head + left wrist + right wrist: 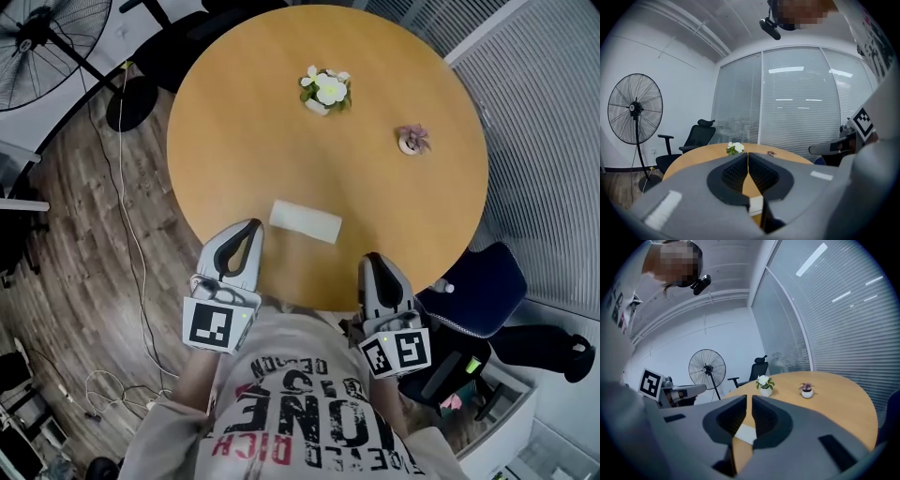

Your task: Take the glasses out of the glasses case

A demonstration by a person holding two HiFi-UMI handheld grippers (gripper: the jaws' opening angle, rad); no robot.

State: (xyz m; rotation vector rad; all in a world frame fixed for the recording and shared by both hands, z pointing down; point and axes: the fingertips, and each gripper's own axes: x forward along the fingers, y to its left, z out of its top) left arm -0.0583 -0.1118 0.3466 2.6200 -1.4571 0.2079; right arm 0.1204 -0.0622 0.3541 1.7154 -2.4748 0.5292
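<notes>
At the near edge of the round table (234, 112), both pairs of jaws are pressed together with nothing between them. The left gripper (250, 229) has its pads meeting along a thin seam in its own view. The right gripper (372, 261) shows the same narrow slit. Each is clenched on air, and neither touches anything.

Just beyond and between the two tips lies the glasses case (306, 221), a flat white oblong. It lies slightly askew, close to the table's near rim. It sits nearer the left gripper's tip than the right's and is apart from both. It looks closed, and no glasses can be seen. Which long side carries the hinge cannot be told.

Farther off, a small pot of white flowers (326, 89) stands toward the far side. A smaller potted plant (412, 141) is to its right. Both are well apart from the case. A standing fan (42, 42) is off the table at far left, and a dark chair (478, 286) is at near right.

The task looks not yet begun, as the case is unopened and untouched.

- **Pushing the case:** If the jaws come in closed as they are, they would push the case instead of gripping it. The case looks smooth and light on bare wood, so a push could spin it or send it sliding.
- **Lifting the whole case:** If the lid is lifted while the other gripper is not holding the base, the whole case may rise or flip.
- **Wrong edge:** Prying at the hinge side would open nothing, and the case could skid toward the rim and fall off.
</notes>
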